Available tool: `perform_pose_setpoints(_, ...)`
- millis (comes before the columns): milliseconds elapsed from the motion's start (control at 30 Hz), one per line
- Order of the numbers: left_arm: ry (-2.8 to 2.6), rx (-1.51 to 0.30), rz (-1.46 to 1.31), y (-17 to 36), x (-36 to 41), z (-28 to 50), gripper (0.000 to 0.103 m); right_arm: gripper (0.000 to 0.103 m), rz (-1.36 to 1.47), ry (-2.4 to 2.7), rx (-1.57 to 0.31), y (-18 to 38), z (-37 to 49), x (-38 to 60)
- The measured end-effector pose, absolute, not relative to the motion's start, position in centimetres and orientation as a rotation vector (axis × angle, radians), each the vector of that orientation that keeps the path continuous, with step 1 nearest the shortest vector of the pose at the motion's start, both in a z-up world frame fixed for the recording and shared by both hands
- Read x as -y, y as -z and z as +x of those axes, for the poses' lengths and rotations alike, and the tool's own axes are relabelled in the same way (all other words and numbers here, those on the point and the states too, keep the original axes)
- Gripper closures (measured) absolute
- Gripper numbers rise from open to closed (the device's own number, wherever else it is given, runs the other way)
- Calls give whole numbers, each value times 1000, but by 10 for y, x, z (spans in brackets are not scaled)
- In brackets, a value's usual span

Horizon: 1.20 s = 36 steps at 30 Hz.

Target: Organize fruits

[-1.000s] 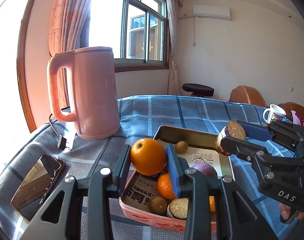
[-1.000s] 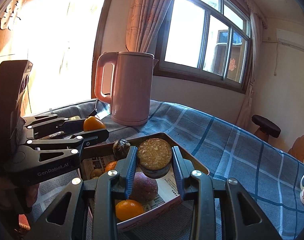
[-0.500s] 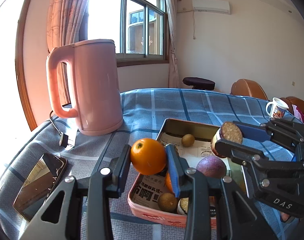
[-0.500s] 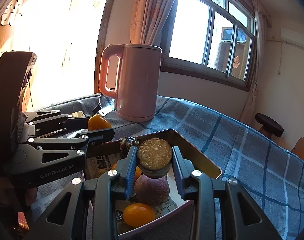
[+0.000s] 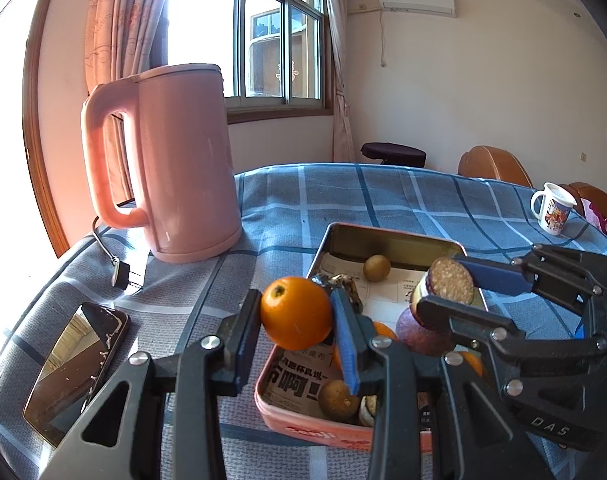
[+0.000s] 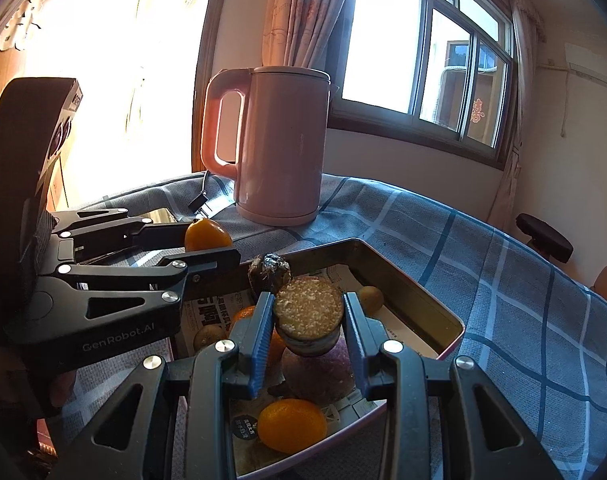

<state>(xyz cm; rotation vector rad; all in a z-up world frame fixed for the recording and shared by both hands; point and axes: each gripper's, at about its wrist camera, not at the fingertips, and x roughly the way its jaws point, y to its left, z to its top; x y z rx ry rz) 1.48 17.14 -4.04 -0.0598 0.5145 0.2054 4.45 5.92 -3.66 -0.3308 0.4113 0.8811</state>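
Moved closer to kettle (image 5: 171, 164) since prev frames, both grippers w/ loads unchanged; L gripper (image 5: 295, 320) clamped on orange (image 5: 295, 312), held above near-left corner of tin (image 5: 395, 236); R gripper (image 6: 307, 320) clamped on cut fruit (image 6: 308, 316), over purple fruit (image 6: 323, 372) in tin; phone (image 5: 75, 364) at left on cloth (image 5: 383, 196).

We see a woven checked cloth (image 5: 383, 196) over the desk, matt and coarse in weave. The kettle (image 5: 175, 160) looks like smooth pink plastic with a soft sheen. The tin tray (image 5: 387, 240) has shiny metal inner walls and is lined with printed paper (image 5: 299, 380). The orange (image 5: 295, 312) in our left claw (image 5: 295, 320) is glossy and finely pitted; the cut fruit (image 6: 308, 306) in our right claw (image 6: 308, 320) shows a rough, grainy face. The phone (image 5: 75, 360) screen is mirror-glossy. The mug (image 5: 553, 214) looks glazed.
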Motion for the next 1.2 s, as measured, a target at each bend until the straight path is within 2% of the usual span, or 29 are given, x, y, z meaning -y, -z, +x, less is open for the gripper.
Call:
perform_pose_setpoints(567,-186,-566,-30,45,-165,24,65,67,-319,-914,-440,44,40,-53)
perform_pose_setpoints(733,-195,-555,-20,45,-164,22,61,64,-338,-939,-436,45,33,-54)
perform_pose_setpoints(833,-212,-536,-25,42,-164,18,51,57,-359,-933,-421,45,28,-57)
perform_pose_setpoints(900,-214,-513,-39,40,-166,13,38,54,-359,-929,-411,44,26,-55)
perform_pose_setpoints(1133,-215,-457,-57,31,-164,0,36,52,-307,-877,-400,41,31,-36)
perform_pose_setpoints(1200,-218,-442,-63,27,-163,-3,31,46,-290,-846,-399,40,33,-28)
